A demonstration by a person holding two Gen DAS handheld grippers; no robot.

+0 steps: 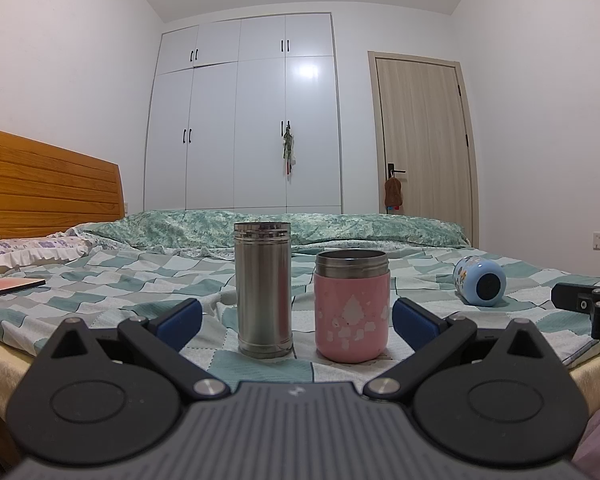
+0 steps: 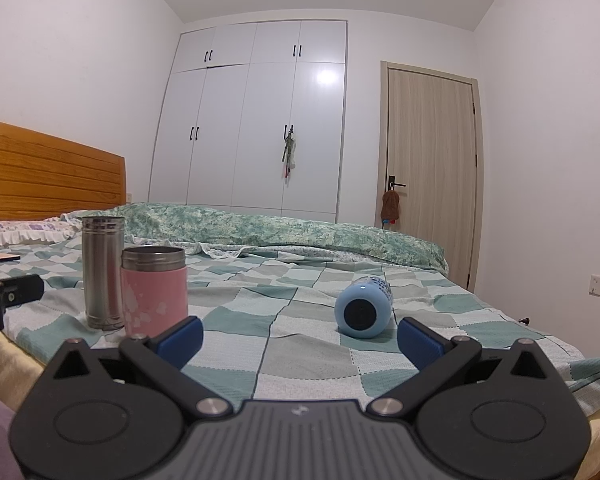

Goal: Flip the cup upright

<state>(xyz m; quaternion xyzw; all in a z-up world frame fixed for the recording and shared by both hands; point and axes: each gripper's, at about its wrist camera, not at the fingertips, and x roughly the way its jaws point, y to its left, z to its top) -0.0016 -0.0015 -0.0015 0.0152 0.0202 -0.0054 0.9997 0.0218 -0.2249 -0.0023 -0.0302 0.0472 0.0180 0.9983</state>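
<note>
Wide-spread right gripper near toppled blue cup, no legible writing.

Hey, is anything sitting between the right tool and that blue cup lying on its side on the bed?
Nothing visible. The right tool is open, and only bare checkered bedsheet lies between it and the blue cup. The steel cup and pink cup stand upright well off to the left.

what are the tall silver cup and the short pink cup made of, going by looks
Tall silver cylindrical cup: likely stainless steel, brushed finish, with soft grey reflections and a threaded rim. Short pink cup: steel rim and neck, with a matte pink patterned body, perhaps paint or a sleeve; which is unclear.
</note>
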